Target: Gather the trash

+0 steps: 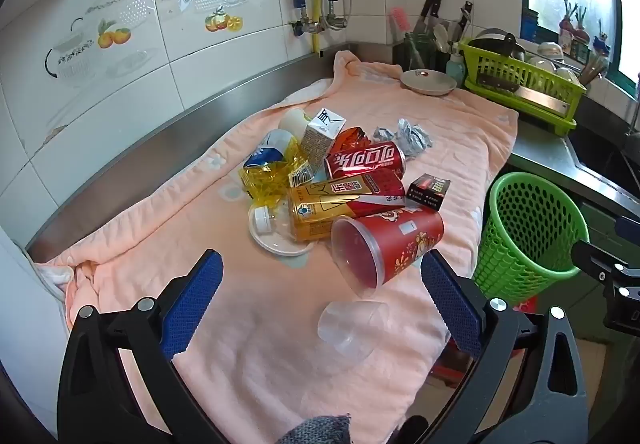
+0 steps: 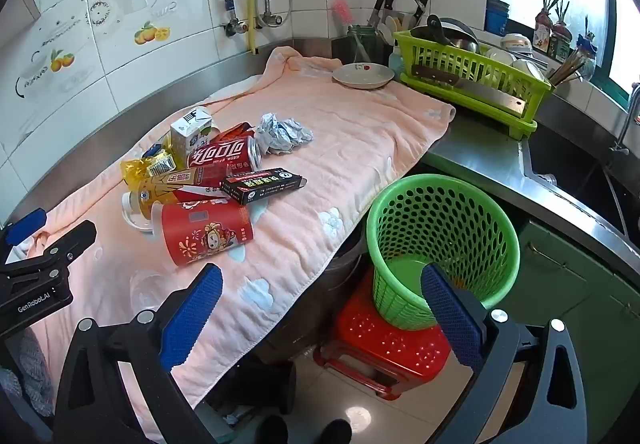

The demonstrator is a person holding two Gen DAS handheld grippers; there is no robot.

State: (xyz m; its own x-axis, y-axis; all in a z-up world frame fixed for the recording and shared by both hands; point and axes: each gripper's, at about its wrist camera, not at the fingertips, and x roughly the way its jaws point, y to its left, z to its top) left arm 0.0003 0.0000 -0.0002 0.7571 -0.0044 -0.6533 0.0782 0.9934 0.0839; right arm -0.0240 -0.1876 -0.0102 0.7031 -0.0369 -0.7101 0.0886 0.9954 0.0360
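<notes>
Left gripper (image 1: 320, 296) wide open, nothing between the jaws, tilted down over the pink towel (image 1: 460, 131) on the surface. Straight ahead of it, just past the fingertips at frame centre, a red paper cup (image 1: 394, 244) lies on its side, mouth toward the camera, long axis running lower left to upper right. A clear plastic cup (image 1: 352, 326) lies between the jaws, nearer still, also tipped over. Behind them the trash pile: gold can (image 1: 320, 209), cola can (image 1: 366, 159), milk carton (image 1: 320, 133), yellow wrapper (image 1: 268, 181), black box (image 1: 428, 189), crumpled foil (image 1: 404, 135). Right gripper (image 2: 322, 294) also wide and empty; it sits off the towel edge, and the green basket (image 2: 444, 244) on a red stool (image 2: 388, 348) is at lower right, touching its right finger in the frame. Left is nearer the pile, right nearer the basket. Nothing collected yet, judging by the basket bottom.
</notes>
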